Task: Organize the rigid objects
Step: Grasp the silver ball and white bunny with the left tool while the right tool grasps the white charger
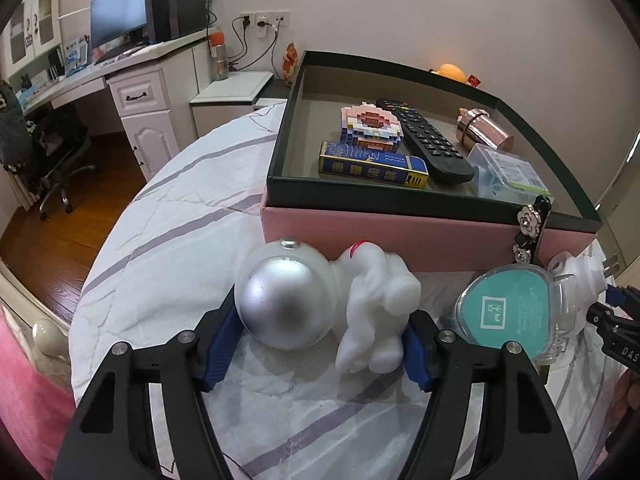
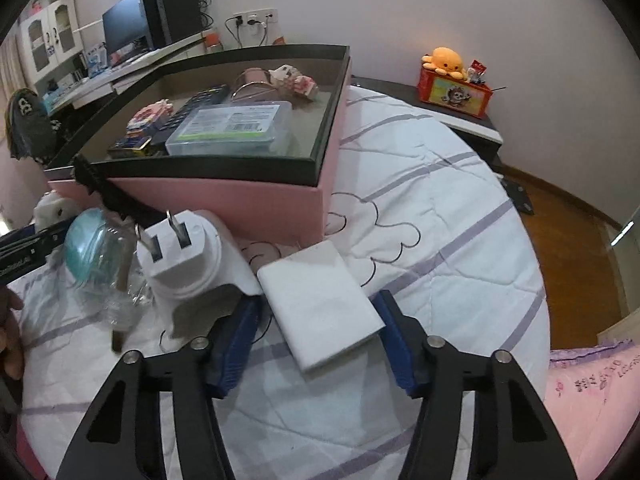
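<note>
A white astronaut figure (image 1: 360,300) with a silver helmet lies on the bed in front of the pink box (image 1: 400,196). My left gripper (image 1: 324,312) is shut on it, one blue pad against the helmet and the other against the legs. A flat white box (image 2: 320,304) lies between the pads of my right gripper (image 2: 318,302). The right pad is at its corner, and a strip of bedding shows at the left pad, so this gripper is open. Beside it lie a white plug (image 2: 180,252) and a clear teal-lidded container (image 2: 90,248).
The pink box holds a remote (image 1: 424,140), a brick model (image 1: 372,126), a blue tin (image 1: 372,166), a rose-gold bottle (image 1: 484,130) and a clear case (image 2: 232,128). A flowered hair clip (image 1: 530,224) hangs on its rim. A nightstand (image 2: 456,96) stands past the bed.
</note>
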`<action>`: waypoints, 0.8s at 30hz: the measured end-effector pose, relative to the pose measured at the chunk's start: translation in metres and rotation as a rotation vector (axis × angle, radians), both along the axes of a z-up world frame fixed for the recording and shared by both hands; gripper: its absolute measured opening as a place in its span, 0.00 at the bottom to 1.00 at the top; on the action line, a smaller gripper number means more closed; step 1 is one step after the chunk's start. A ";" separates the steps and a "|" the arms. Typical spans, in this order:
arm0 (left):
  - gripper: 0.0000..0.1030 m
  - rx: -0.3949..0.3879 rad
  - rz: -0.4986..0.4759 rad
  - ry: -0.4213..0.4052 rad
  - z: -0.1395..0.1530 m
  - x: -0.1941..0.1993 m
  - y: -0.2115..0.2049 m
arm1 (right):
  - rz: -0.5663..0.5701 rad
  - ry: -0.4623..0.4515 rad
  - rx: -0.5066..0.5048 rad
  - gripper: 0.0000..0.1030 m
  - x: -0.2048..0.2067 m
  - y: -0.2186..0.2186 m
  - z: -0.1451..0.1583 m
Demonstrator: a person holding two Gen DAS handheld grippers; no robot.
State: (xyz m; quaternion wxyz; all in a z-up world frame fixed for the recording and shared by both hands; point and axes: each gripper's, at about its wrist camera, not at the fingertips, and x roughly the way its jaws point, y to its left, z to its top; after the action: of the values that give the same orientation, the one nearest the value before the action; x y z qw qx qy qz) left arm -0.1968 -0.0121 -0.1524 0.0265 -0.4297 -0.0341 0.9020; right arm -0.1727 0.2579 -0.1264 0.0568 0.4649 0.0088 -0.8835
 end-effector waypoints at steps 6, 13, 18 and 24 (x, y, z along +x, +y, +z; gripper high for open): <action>0.67 0.003 -0.006 0.003 0.001 0.002 0.000 | 0.018 -0.003 -0.013 0.45 0.003 0.003 0.000; 0.67 0.018 -0.006 0.005 0.001 0.002 -0.002 | 0.013 0.014 -0.004 0.44 -0.003 -0.001 -0.002; 0.67 0.041 -0.018 0.018 0.005 0.009 -0.005 | -0.054 0.019 -0.067 0.40 0.011 0.008 0.003; 0.67 0.046 -0.022 0.032 0.014 0.024 -0.004 | -0.092 0.034 -0.109 0.40 0.030 0.014 0.012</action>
State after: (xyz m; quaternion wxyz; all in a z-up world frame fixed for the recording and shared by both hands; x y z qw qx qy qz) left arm -0.1724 -0.0160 -0.1384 0.0468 -0.4146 -0.0497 0.9074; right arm -0.1424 0.2723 -0.1140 0.0413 0.4457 -0.0598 -0.8922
